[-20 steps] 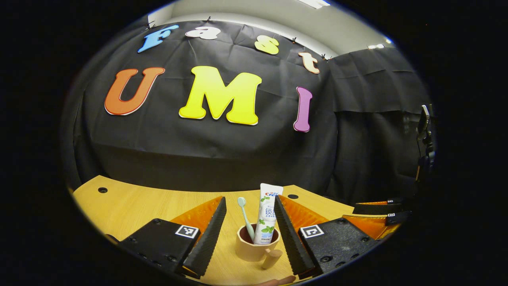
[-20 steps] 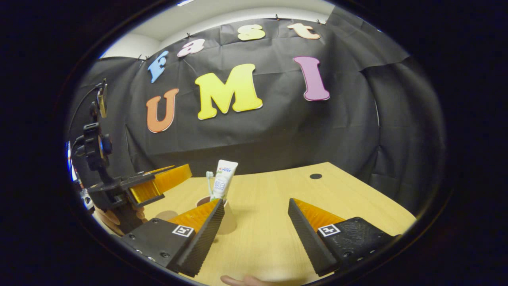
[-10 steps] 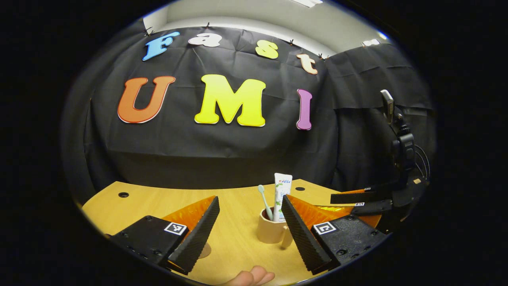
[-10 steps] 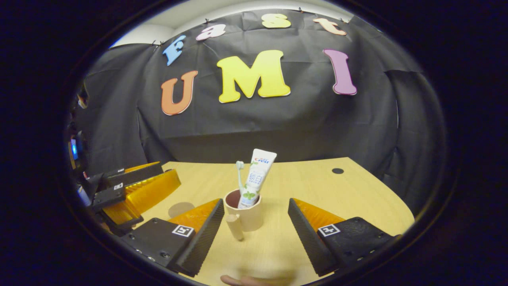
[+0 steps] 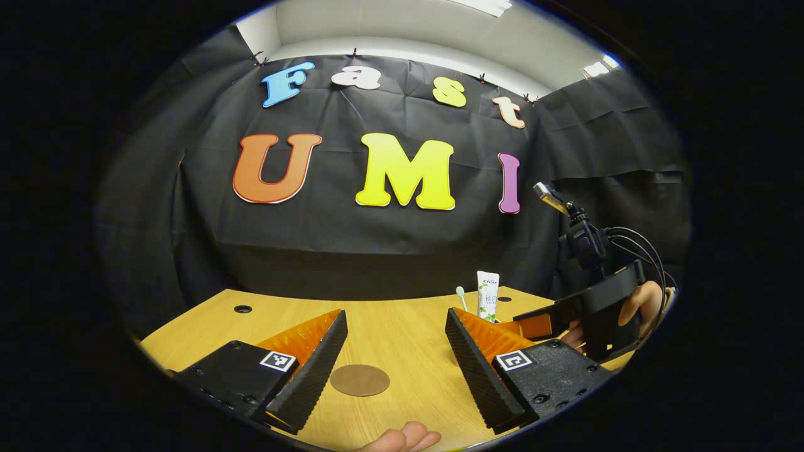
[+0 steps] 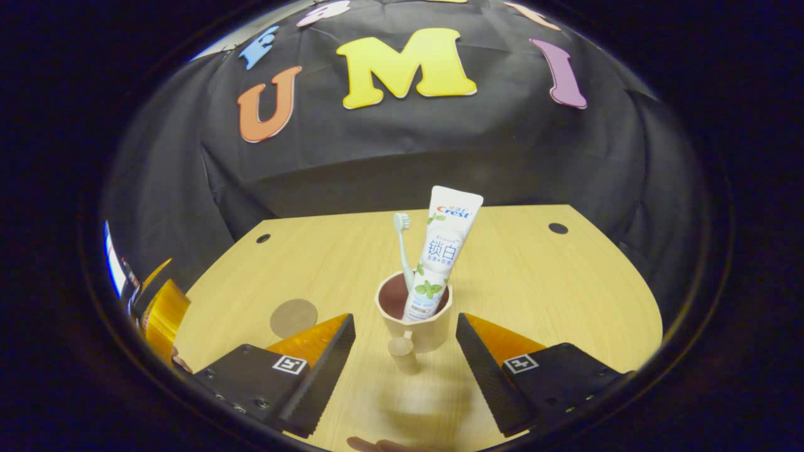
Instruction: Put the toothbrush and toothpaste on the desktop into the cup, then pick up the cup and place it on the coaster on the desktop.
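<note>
Wooden desktop (image 6: 534, 282) carries a tan cup (image 6: 418, 320), which stands upright with its handle (image 6: 404, 355) turned toward the right gripper (image 6: 405, 367). A toothbrush (image 6: 402, 248) and a toothpaste tube (image 6: 440, 257) stand inside the cup, both leaning slightly, the tube to the right of the brush. The right gripper has its two fingers spread wide, one on each side of the cup and near it, with neither finger touching the cup or the handle; nothing is held. A round brown coaster (image 6: 293, 317) lies flat on the desktop, left of the cup and apart from it. In the left gripper view, the left gripper (image 5: 396, 367) is likewise wide open and empty, and the coaster (image 5: 360, 380) lies on the desktop between its fingers. Farther right in that view, the toothbrush head (image 5: 460, 292) and the tube (image 5: 487, 295) rise behind the left gripper's right finger, and a hand (image 5: 634, 304) holds the other gripper.
</note>
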`<state>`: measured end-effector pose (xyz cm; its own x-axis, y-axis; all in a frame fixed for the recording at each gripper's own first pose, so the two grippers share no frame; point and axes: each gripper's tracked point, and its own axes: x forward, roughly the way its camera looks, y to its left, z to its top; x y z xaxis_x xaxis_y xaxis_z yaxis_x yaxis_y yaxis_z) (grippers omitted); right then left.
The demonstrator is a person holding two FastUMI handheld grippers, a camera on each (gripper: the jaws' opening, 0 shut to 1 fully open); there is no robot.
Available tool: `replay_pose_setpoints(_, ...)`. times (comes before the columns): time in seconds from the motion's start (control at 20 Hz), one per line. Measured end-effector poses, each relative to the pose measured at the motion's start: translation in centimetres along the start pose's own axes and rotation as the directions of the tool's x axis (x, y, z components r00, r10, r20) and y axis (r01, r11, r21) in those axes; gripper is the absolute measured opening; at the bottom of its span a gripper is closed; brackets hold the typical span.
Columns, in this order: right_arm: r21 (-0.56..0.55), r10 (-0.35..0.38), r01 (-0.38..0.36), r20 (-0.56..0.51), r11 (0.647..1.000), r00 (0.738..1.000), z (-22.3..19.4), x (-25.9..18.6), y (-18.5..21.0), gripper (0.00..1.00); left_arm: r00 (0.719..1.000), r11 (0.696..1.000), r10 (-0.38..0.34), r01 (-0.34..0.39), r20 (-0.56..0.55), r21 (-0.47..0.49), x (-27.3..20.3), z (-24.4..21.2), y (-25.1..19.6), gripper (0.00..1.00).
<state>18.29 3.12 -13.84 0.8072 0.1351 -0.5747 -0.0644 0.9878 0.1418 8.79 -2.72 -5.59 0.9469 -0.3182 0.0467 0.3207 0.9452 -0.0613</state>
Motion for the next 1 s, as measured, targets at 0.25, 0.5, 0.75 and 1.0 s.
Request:
replay_pose_setpoints(0.25,-0.021,-0.056,0.053,-0.169,0.998,0.984,-1.4,2.6,-0.1,0.96,1.000,1.000,-0.005,0.005,0.006,-0.018,-2.0,-0.5,1.0,1.00)
replay_pose_setpoints(0.5,0.013,-0.072,0.082,-0.345,0.997,0.936,-3.5,5.1,0.0,0.96,1.000,0.999,0.022,-0.023,-0.016,-0.038,-2.9,-2.0,2.4,0.99)
replay_pose_setpoints(0.75,0.086,-0.067,0.125,-0.494,0.988,0.867,-5.6,6.8,-0.4,0.92,0.998,0.993,0.048,-0.051,-0.027,-0.108,-3.3,-2.6,4.2,0.99)
replay_pose_setpoints(1.0,0.076,-0.096,0.163,-0.548,0.984,0.831,-6.7,7.4,-0.9,0.76,0.998,0.991,0.056,-0.060,-0.036,-0.117,-3.6,-3.2,5.0,0.98)
